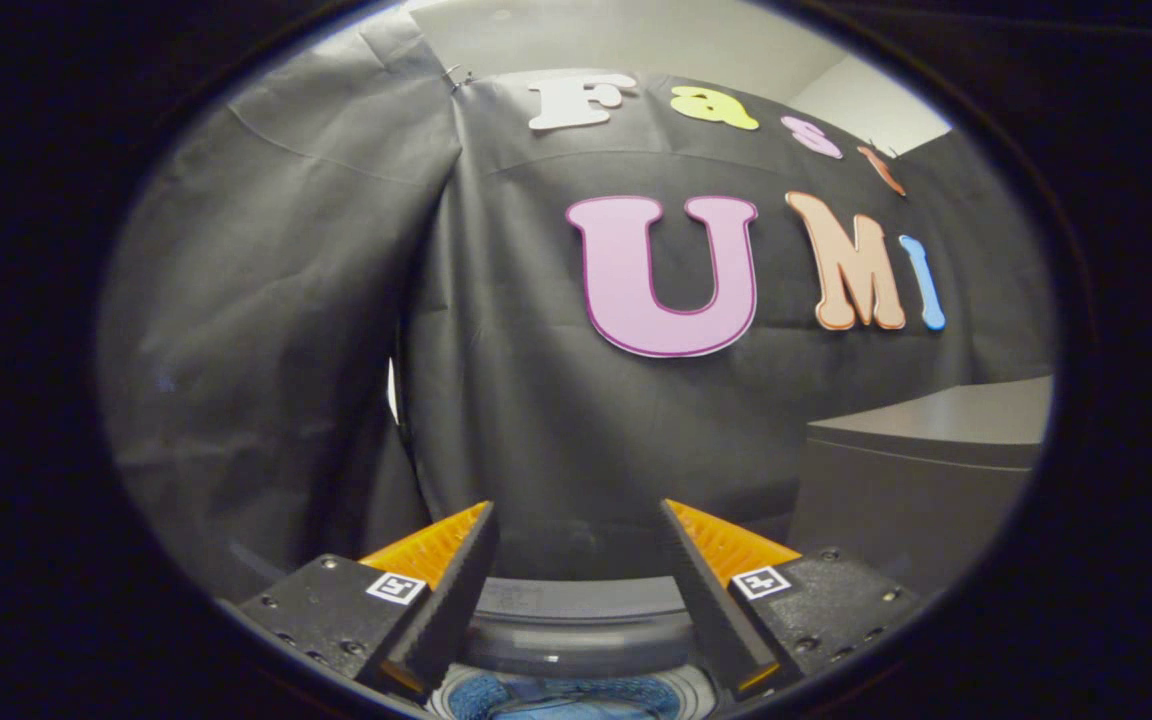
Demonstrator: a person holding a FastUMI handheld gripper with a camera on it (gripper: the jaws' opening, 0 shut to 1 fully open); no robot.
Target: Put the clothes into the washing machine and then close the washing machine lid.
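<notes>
My gripper (576,520) stands open with nothing between its fingers, raised in front of the booth's black cloth wall. Below and between the fingers I see the grey rim of the washing machine (576,610) and its round opening. Blue cloth (556,697) lies inside the opening, low between the finger bases. The lid of the machine is not visible to me.
A grey cabinet or box (921,470) stands to the right of the fingers, against the cloth wall. The black cloth hangs close behind the machine and folds around on the left side.
</notes>
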